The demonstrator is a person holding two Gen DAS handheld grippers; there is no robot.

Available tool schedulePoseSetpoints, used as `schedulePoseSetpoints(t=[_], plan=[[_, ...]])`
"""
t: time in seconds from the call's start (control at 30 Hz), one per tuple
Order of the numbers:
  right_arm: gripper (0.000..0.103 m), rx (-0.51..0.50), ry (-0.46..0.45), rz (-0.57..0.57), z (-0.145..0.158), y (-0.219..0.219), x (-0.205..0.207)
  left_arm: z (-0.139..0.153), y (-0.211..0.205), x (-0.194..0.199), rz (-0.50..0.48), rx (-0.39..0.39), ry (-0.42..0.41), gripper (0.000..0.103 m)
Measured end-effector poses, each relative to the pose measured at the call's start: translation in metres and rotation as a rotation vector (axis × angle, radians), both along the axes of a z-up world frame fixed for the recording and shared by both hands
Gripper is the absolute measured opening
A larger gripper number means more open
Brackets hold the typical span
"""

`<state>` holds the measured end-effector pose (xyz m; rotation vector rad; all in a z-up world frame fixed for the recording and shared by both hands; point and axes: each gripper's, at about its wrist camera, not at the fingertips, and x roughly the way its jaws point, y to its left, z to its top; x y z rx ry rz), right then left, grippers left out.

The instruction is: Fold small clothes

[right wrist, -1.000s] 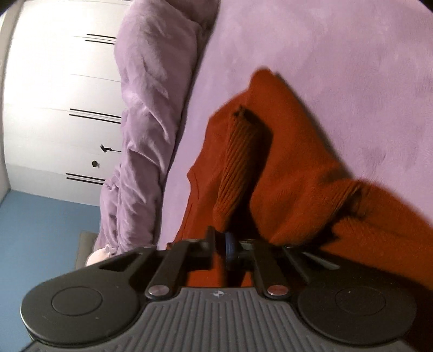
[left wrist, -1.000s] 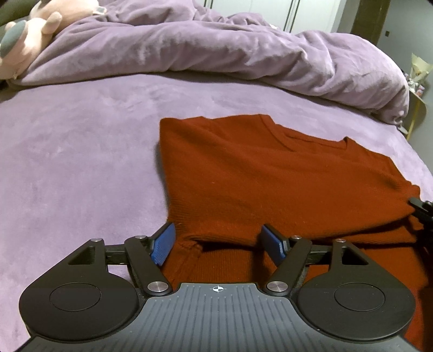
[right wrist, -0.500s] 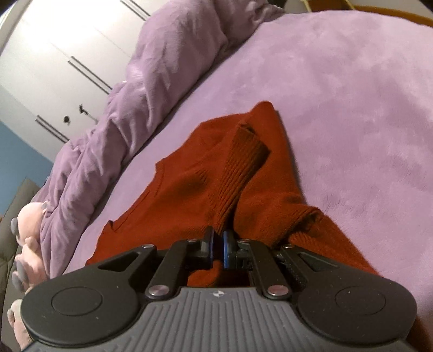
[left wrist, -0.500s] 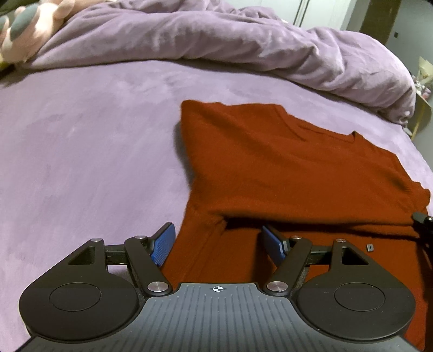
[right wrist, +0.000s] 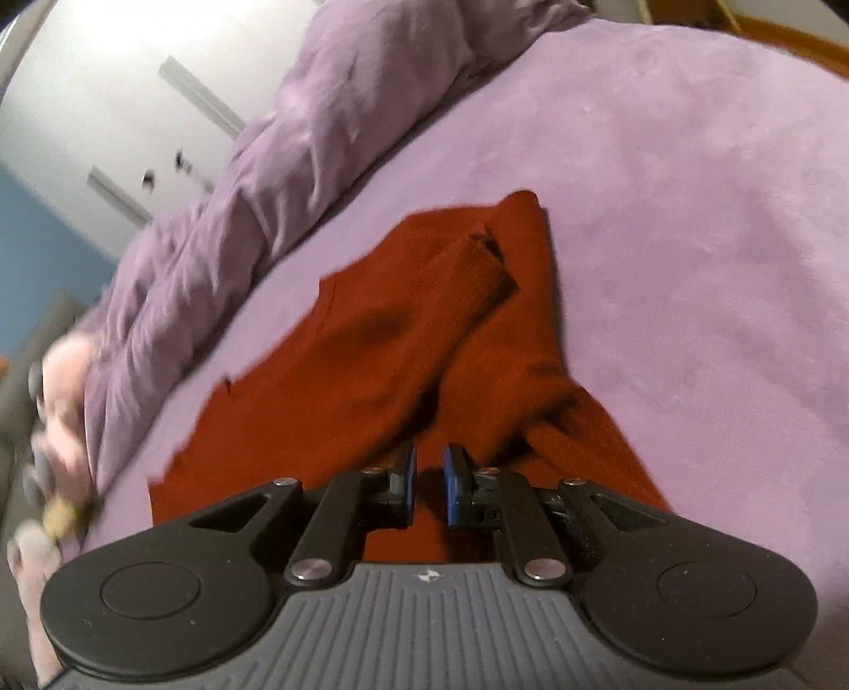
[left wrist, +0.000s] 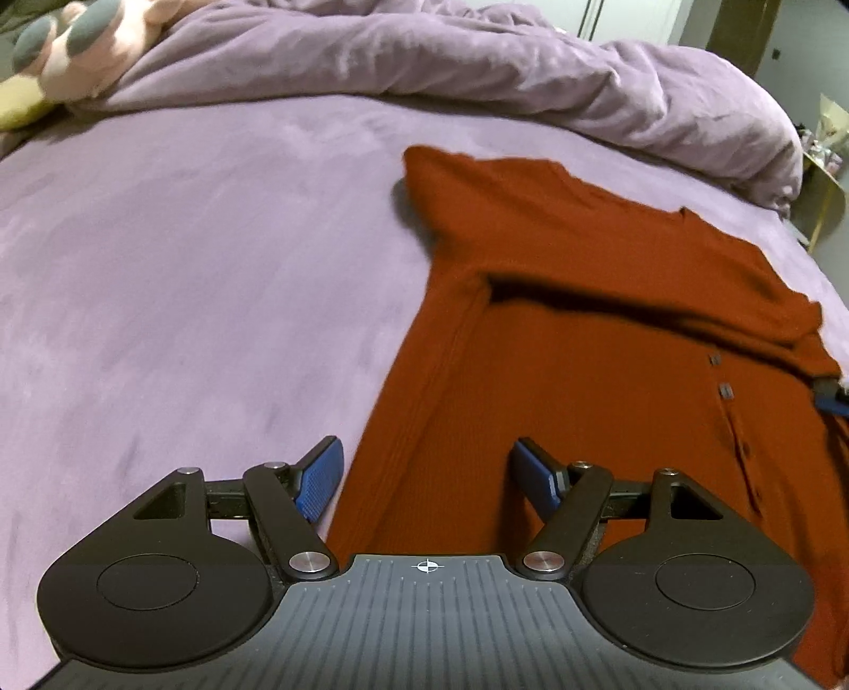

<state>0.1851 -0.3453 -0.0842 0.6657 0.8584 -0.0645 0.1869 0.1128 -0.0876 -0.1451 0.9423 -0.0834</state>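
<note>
While the rust-red sweater (left wrist: 583,339) lies spread on the purple bedsheet (left wrist: 185,276), the left gripper (left wrist: 427,472) hangs over its near left edge w/ the jaws spread wide and nothing pinched. Its left blue pad sits over bare sheet just beside the sweater's side edge, the right pad is over the knit itself, so that edge runs up btwn the two fingers. From this view the top part of the sweater is folded down over the body, leaving a dark shadowed flap line across the middle, and a row of small buttons (left wrist: 724,390) shows on the right side. Far right edge you can catch a bit of blue pad from the other tool, right at the sweater's edge. Over on the right wrist view, the right gripper (right wrist: 429,491) is low over the sweater (right wrist: 371,371) w/ its jaws opening, only a narrow gap so far. Red knit shows thru the gap below, but the pads aren't pressing on anything afaict. A ribbed sleeve (right wrist: 467,286) lies diagonally across the body just ahead of the fingertips, cuff end pointing away. Pic is kinda blurry tho. Bunched purple duvet (left wrist: 477,58) runs along the far side of the bed, pink plush toy (left wrist: 90,42) in the far left corner, white wardrobe doors (right wrist: 132,106) behind.
</note>
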Motion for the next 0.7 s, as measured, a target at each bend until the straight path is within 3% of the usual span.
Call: schedulePoseSetpoints(t=[0.17,0.27,0.4,0.47,0.6,0.67,0.7], plan=[[0.012,-0.165,0.047,0.099,0.018,0.01,-0.087,0.005,0.016,-0.042,0.047,-0.011,0.019,0.076],[0.022,-0.195,0.059,0.125,0.026,0.016,-0.138,0.004,0.021,-0.065,0.042,0.01,0.033,0.076],[0.023,-0.21,0.077,0.116,0.03,0.017,-0.197,0.002,0.03,-0.091,0.093,0.027,0.061,0.076],[0.034,-0.215,0.121,0.111,0.029,0.017,-0.212,0.001,0.033,-0.1,0.112,0.027,0.074,0.074],[0.035,-0.265,0.136,0.118,0.03,0.019,-0.225,0.005,0.037,-0.114,0.094,-0.021,0.074,0.069],[0.046,-0.305,0.146,0.095,0.034,0.018,-0.226,0.004,0.036,-0.117,0.082,-0.043,0.086,0.066],[0.046,-0.308,0.145,0.091,0.035,0.016,-0.227,0.003,0.036,-0.117,0.075,-0.056,0.092,0.064]])
